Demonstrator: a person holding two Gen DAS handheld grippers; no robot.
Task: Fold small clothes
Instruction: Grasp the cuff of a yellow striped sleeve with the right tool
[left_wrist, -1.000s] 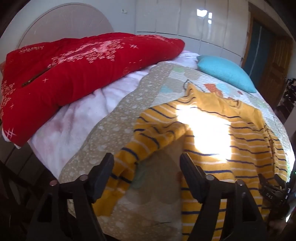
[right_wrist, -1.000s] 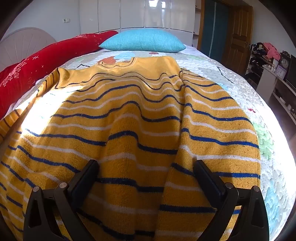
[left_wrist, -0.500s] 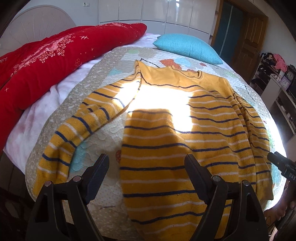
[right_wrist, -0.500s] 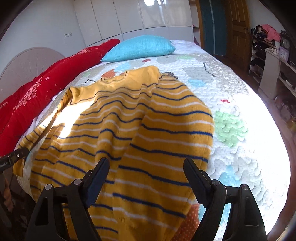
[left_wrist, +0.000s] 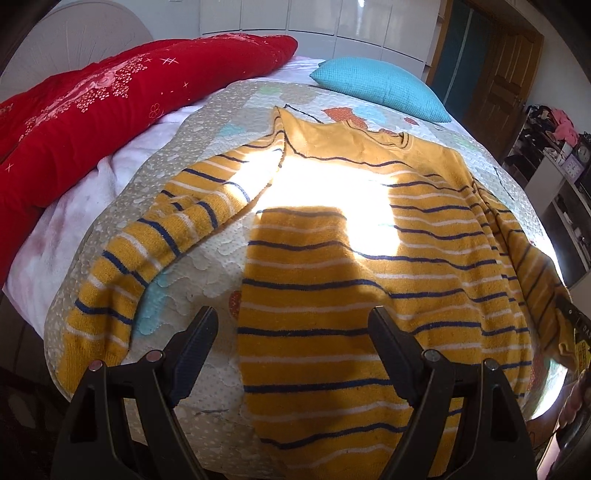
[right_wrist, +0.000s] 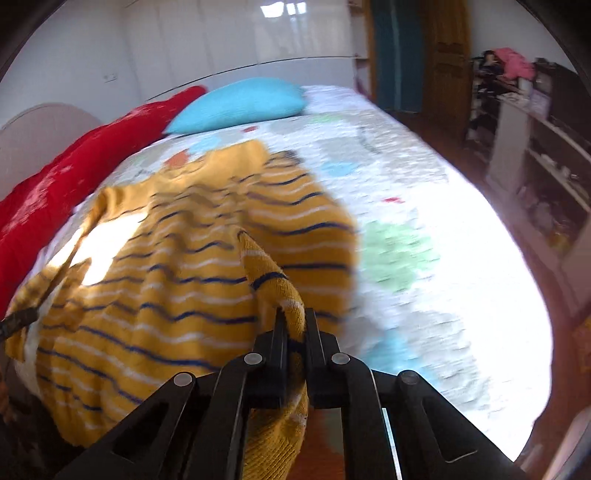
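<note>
A yellow sweater (left_wrist: 351, 266) with navy and white stripes lies spread on the quilted bed, collar toward the far side. Its left sleeve (left_wrist: 155, 251) stretches out to the left. My left gripper (left_wrist: 291, 332) is open and empty, just above the sweater's hem near the bed's front edge. In the right wrist view the sweater (right_wrist: 177, 266) shows blurred. My right gripper (right_wrist: 294, 317) is shut on the right sleeve (right_wrist: 269, 273), which is lifted off the bed. The right gripper also shows at the right edge of the left wrist view (left_wrist: 576, 325).
A red quilt (left_wrist: 92, 110) lies along the bed's left side, and a turquoise pillow (left_wrist: 376, 86) at the head. The patterned quilt cover (right_wrist: 424, 266) is bare right of the sweater. Shelves with clutter (right_wrist: 535, 122) stand right of the bed, past a strip of wooden floor.
My right gripper has shut on the sweater's right sleeve and lifted it. My left gripper has moved slightly nearer the hem and stays open.
</note>
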